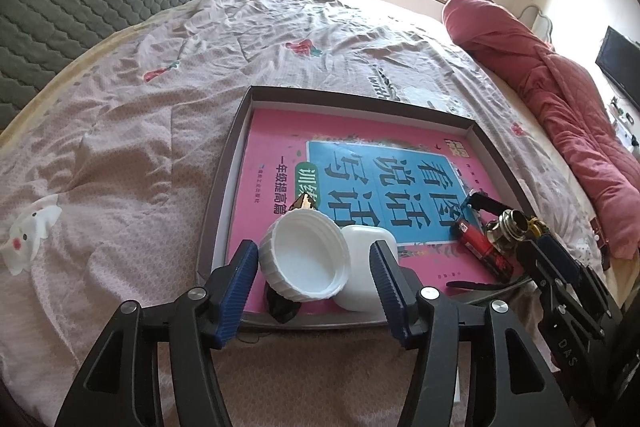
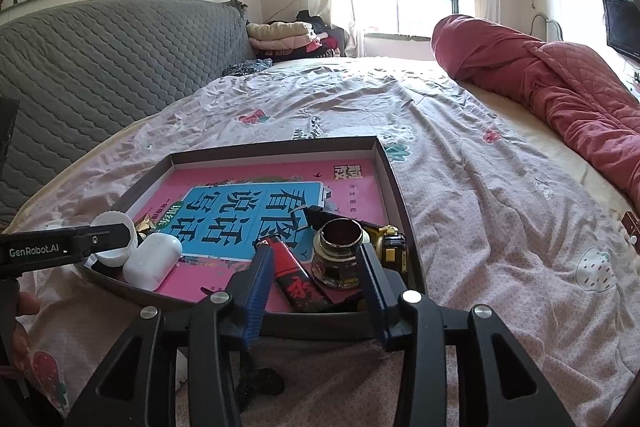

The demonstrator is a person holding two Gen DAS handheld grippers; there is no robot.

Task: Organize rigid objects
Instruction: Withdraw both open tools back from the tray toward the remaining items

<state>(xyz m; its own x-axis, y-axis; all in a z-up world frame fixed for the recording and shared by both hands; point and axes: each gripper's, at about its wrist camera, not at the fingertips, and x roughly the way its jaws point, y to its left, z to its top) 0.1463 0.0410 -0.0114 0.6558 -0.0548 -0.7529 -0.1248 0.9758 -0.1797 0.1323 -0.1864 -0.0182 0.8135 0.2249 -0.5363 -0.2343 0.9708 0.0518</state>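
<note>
While both my grippers hang open over the shallow box [image 1: 224, 163] on the bed: left gripper [image 1: 314, 269] brackets a white ribbed cap [image 1: 302, 259]; right gripper [image 2: 316, 277] brackets a red-black lighter [image 2: 296, 277] and small glass jar [image 2: 338, 251].

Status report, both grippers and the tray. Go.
Left gripper open around white cap. Right gripper open over jar and lighter. All in tray. Nothing blocking.

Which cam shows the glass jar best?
Right wrist: the glass jar sits close, between the open right gripper fingers, mouth and body clear. Left wrist shows it small at the right edge, partly behind that gripper.
</note>
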